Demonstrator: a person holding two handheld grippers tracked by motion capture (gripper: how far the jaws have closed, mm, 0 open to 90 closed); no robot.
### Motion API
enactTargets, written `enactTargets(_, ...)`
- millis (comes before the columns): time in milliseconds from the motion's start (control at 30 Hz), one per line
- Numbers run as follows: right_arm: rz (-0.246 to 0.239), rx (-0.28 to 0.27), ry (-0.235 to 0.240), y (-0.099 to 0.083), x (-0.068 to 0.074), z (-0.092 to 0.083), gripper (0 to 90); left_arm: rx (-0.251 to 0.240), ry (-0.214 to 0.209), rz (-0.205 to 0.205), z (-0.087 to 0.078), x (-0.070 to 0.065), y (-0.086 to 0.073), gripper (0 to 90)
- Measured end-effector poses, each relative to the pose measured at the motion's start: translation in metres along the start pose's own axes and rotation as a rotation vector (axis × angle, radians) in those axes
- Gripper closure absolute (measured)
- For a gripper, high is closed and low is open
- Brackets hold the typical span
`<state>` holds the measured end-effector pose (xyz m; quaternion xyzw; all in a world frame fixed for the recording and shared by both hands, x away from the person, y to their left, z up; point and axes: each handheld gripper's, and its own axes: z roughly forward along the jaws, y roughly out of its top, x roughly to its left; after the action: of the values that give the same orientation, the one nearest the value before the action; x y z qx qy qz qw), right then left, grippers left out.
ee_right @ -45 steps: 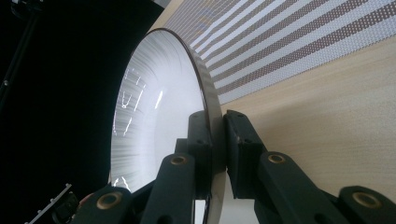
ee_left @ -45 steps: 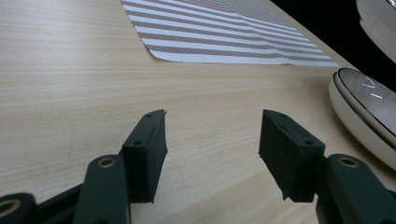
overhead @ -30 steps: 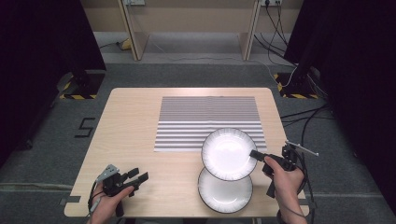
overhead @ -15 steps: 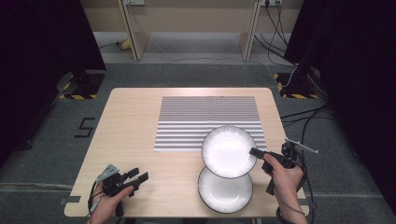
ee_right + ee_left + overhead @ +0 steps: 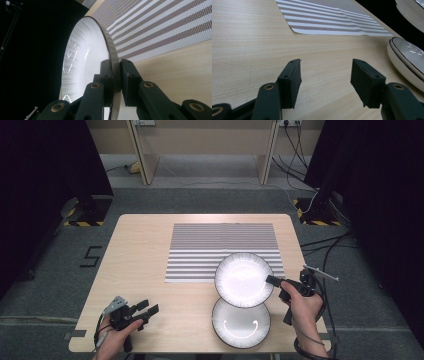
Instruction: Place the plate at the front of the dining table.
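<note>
Right gripper (image 5: 272, 280), fingers (image 5: 107, 75) clamped on the rim of the raised plate (image 5: 244, 280): rigid, glossy, breakable, best pinched at the edge; left gripper (image 5: 147, 308) wide open, empty.

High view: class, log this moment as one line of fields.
right gripper: shut on upper plate rim, held above lower plate | left gripper: jaws open, empty | striped mat: bare

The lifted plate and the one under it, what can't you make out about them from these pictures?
- High view: the lifted plate covers the far rim of the lower plate; their gap is untellable.
- Right gripper view: the right claw clamps the rim; the plate's underside faces away.
- Left gripper view: the frame edge cuts off the lower plate.
- High view: glare whites out both plate faces.
</note>
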<state>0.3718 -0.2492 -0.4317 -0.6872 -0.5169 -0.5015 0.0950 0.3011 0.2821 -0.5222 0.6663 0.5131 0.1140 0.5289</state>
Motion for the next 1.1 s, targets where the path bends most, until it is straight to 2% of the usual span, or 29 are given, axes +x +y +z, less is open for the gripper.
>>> enactTargets(1100,0.004,-0.001,0.001,0.011,0.006,0.014,80.7,0.000,-0.005,0.002,0.000,0.000,0.000,41.1)
